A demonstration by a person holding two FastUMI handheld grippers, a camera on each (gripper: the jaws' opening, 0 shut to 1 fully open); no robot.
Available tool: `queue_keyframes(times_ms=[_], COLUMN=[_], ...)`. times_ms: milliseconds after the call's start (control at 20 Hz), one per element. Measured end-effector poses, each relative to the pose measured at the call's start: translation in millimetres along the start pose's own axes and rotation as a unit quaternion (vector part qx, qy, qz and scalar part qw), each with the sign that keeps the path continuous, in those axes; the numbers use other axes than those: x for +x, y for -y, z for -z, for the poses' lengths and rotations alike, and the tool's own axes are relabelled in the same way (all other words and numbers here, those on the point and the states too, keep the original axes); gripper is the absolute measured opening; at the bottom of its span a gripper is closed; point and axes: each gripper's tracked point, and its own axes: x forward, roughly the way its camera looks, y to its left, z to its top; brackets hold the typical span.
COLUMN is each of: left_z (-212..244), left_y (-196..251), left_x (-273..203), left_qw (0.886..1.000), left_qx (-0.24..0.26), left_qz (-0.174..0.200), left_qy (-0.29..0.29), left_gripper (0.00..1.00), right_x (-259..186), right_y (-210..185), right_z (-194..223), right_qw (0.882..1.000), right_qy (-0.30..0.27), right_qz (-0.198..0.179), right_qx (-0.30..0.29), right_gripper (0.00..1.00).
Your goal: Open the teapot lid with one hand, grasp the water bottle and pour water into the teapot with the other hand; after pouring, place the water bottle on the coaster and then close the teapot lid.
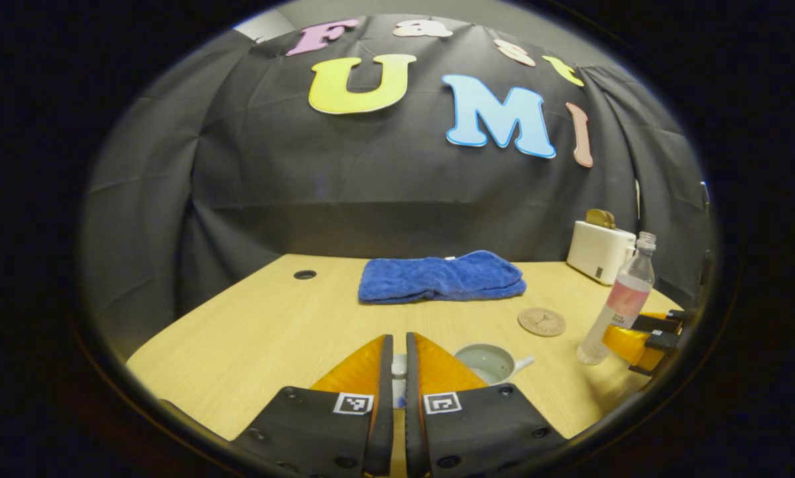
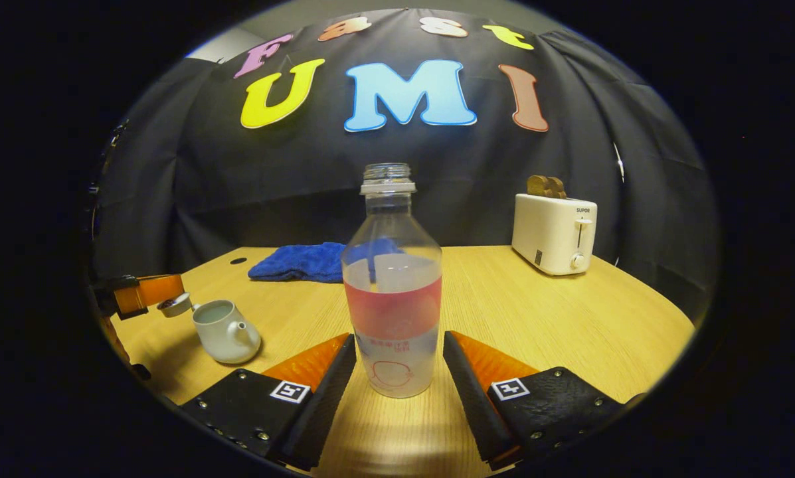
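At the left of the wooden table (image 2: 543, 312), the left gripper (image 2: 146, 293) holds the teapot lid (image 2: 175, 305) lifted just beside the open teapot (image 2: 223, 330), its spout aimed toward the middle of the table. In the left gripper view that gripper's fingers (image 1: 378, 372) are drawn close together on something small and pale pinched between them, judged to be the lid's knob. Behind, a folded blue towel (image 2: 297, 263) lies near the wall. At centre in the right gripper view, the uncapped water bottle (image 2: 392, 285) stands upright, partly filled, between the spread fingers of the right gripper (image 2: 397, 362); both fingers sit clear of its sides, so nothing is gripped yet. The bottle lies dead ahead of the right gripper, long axis vertical, so that hand is the one placed to take it; closing squarely on the lower body looks like the move due, then a carry left to the teapot. The round coaster (image 1: 541, 322) lies between bottle and towel. At right stands a white toaster (image 2: 554, 232).
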Motion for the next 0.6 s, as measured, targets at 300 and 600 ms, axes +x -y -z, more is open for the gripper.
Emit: queue_keyframes(times_ms=[300,600], left_z=[2,12], left_y=[-5,-13], left_x=[2,6], left_qw=[1.000,1.000], left_qx=[0.004,-0.004], left_qz=[0.000,-0.001], left_qy=[-0.001,-0.014], left_gripper=[0.14,0.14], right_x=[13,11], right_y=[1,10], right_z=[-1,-15], right_qw=[0.999,0.989], right_qy=[-0.027,-0.028], right_qz=[-0.005,0.023], right_qx=[-0.021,-0.144], right_gripper=[0.77,0.75])
